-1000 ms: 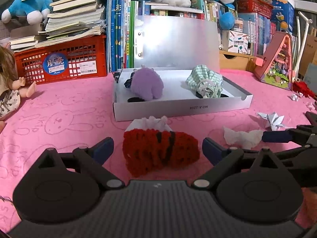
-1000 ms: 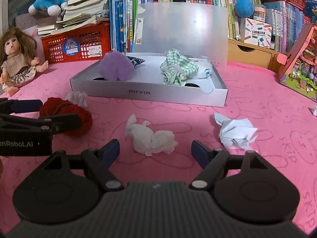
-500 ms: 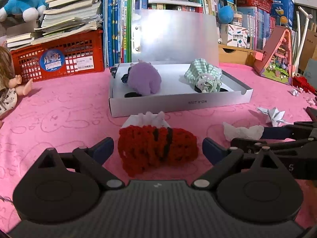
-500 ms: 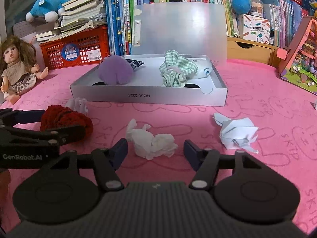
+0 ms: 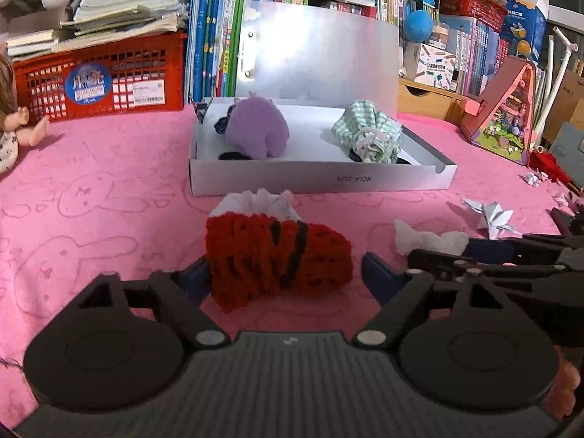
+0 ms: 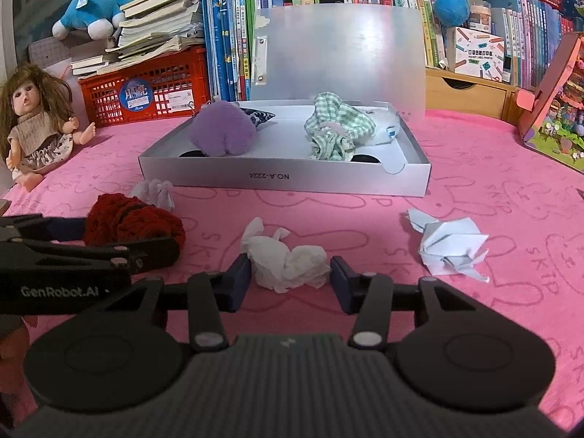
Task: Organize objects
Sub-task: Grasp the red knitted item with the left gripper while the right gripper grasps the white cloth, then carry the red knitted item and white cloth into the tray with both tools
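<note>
The pink cloth (image 6: 474,189) is carrying everything, and the open grey box (image 6: 284,179) is sitting on it ahead of me with a purple plush (image 6: 222,133) and a checked cloth (image 6: 334,129) inside. My left gripper (image 5: 283,277) is straddling the red knit (image 5: 273,255), jaws spread, the left pad touching it and the right one just clear. My right gripper (image 6: 291,279) is bracketing the tissue (image 6: 288,259), jaws narrowly parted and close against its sides. A folded paper (image 6: 450,246) is lying to the right, and a smaller tissue wad (image 6: 155,193) is sitting between knit and box.
</note>
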`<state>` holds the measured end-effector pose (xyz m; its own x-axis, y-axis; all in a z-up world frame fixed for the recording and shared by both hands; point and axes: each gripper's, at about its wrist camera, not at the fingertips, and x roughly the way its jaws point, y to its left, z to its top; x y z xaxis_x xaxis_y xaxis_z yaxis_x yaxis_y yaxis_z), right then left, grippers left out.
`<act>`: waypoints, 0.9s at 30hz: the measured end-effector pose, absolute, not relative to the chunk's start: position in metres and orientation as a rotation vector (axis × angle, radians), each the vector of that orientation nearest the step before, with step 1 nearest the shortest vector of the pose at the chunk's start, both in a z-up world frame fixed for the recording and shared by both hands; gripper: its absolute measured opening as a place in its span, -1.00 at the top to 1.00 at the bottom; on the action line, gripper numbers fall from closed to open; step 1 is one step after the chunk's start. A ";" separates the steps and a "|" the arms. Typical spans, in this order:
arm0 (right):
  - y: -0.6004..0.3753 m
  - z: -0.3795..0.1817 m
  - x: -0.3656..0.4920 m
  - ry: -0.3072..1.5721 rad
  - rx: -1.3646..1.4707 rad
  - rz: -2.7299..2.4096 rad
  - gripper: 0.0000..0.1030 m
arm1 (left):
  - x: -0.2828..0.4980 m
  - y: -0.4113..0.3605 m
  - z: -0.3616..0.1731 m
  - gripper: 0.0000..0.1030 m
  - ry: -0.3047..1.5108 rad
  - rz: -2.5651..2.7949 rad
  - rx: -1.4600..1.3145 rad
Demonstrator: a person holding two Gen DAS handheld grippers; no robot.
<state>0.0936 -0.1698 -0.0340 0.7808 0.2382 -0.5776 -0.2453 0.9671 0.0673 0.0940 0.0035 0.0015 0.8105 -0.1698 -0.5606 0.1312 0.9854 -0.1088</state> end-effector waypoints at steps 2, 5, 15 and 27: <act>-0.169 -0.034 0.093 0.622 -0.007 0.270 0.00 | 0.094 0.002 0.001 -0.48 0.605 -0.158 -0.055; -0.168 -0.032 0.093 0.619 -0.001 0.277 0.01 | 0.092 0.000 0.003 -0.33 0.591 -0.166 -0.041; -0.167 -0.024 0.092 0.599 0.013 0.286 0.02 | 0.088 0.000 0.012 -0.21 0.564 -0.169 -0.059; -0.169 0.001 0.101 0.546 0.024 0.288 0.03 | 0.092 0.000 0.049 -0.21 0.485 -0.205 -0.067</act>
